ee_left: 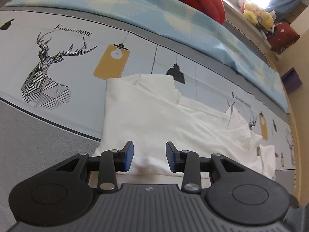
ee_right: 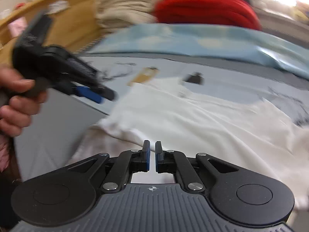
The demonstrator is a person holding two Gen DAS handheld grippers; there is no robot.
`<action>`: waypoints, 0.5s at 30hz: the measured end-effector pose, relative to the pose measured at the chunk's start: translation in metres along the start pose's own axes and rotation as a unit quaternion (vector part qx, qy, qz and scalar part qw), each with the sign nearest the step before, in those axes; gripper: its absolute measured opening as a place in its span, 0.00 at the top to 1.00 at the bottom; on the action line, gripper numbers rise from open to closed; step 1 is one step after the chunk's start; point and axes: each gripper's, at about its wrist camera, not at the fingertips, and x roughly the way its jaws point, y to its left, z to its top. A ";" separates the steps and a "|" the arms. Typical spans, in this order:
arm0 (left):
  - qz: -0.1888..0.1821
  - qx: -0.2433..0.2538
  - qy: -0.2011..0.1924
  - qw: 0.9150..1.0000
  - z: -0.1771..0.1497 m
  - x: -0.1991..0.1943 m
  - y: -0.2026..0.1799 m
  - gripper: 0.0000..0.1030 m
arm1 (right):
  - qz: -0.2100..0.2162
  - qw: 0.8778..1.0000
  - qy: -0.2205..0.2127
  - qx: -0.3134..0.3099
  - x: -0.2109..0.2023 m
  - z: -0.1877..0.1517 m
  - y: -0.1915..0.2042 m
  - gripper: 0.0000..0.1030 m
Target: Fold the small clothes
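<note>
The white garment [ee_left: 154,119] lies on the printed bed sheet [ee_left: 58,61], near you, right of the deer print [ee_left: 46,71]. Its left edge is straight and doubled, so one side fold appears complete. The right side is rumpled, with a loose flap [ee_left: 237,123] standing up; judge that fold as outstanding, with the final fold lengthwise after it.

Your left gripper [ee_left: 149,157] hovers above the near hem with its jaws apart and nothing between them. Your right gripper [ee_right: 152,156] has its jaws drawn almost together over the near edge of the cloth [ee_right: 193,119]; whether a layer is pinched cannot be told from the blurred view.
</note>
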 end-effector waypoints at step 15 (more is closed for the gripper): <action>0.002 0.017 0.003 1.000 -0.006 0.005 -0.017 0.59 | -0.267 0.752 -0.146 0.585 -0.112 -0.110 -0.209 0.60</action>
